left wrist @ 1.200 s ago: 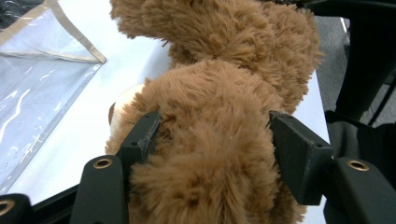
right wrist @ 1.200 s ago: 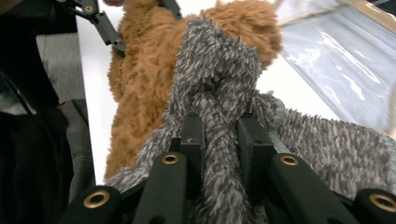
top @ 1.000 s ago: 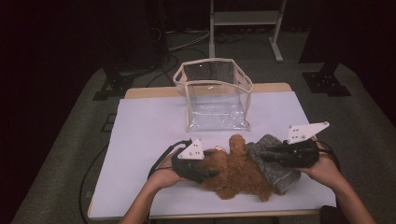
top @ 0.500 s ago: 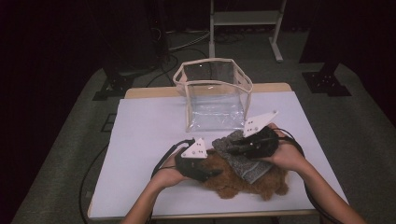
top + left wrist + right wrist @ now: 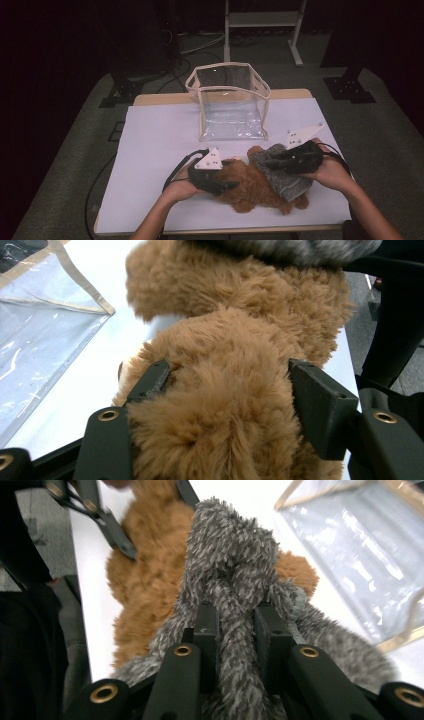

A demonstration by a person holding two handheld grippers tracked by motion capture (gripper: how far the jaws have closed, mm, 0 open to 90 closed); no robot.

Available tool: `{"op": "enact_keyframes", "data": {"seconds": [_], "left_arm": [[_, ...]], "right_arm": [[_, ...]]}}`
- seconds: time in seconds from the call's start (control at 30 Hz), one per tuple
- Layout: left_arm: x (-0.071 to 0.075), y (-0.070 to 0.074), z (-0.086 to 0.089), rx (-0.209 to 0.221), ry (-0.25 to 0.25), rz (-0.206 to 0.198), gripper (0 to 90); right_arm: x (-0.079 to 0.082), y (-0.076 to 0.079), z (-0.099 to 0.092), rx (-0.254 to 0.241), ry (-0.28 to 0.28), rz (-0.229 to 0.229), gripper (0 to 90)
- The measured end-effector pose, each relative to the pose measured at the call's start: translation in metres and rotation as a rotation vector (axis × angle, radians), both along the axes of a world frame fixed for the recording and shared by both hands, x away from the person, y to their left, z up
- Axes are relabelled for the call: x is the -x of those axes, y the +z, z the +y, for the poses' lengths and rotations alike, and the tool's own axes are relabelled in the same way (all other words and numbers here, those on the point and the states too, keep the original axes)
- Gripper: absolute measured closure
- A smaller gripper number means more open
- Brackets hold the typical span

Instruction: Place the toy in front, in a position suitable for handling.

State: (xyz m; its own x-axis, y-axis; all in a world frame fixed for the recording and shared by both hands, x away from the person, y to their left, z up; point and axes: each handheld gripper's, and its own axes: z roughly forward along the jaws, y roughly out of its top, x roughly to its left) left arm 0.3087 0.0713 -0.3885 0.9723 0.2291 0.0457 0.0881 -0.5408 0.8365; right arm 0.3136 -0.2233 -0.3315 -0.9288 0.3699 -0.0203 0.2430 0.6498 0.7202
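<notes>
1. The brown plush (image 5: 250,187) lies on the white tabletop (image 5: 150,150) in the lower middle of the high view, stretched from the left gripper toward the lower right.
2. The grey cloth (image 5: 282,175) lies over the plush's right part, right of centre in the high view, touching it.
3. The left gripper (image 5: 225,186) sits lower left of centre in the high view, held by the left hand (image 5: 182,187), its jaws pointing right into the plush.
4. In the left gripper view the plush (image 5: 225,390) bulges between the two black jaws, which stand partly spread with the fur pressed against both inner faces; they pinch the plush. The jaws have just been opening a little, with the plush between them.
5. The right gripper (image 5: 272,162) is right of centre in the high view, held by the right hand (image 5: 332,172), its jaws pointing left onto the grey cloth.
6. In the right gripper view the jaws stand close together and pinch a raised fold of the grey cloth (image 5: 230,580), which rises up the middle of the frame; the plush (image 5: 150,580) shows behind it at the left.
7. A clear bag (image 5: 230,100) with a tan rim stands open on the tabletop in the upper middle of the high view, apart from the plush.
8. The same bag (image 5: 360,545) shows at the upper right of the right gripper view, and its edge (image 5: 45,315) at the upper left of the left gripper view.
</notes>
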Motion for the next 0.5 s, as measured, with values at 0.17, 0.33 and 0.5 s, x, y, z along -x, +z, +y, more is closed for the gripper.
{"op": "enact_keyframes", "data": {"seconds": [0.17,0.33,0.5], "left_arm": [[-0.002,0.000,-0.001,-0.004,0.005,-0.001,36.8],[0.000,0.000,-0.003,-0.010,0.009,-0.010,36.4],[0.004,0.000,-0.001,-0.017,-0.005,-0.015,36.2]], "right_arm": [[0.010,0.027,-0.001,-0.046,0.015,-0.039,74.1],[0.011,0.034,0.017,-0.045,0.050,-0.054,73.9],[-0.006,0.008,0.039,0.026,0.061,-0.019,73.5]]}}
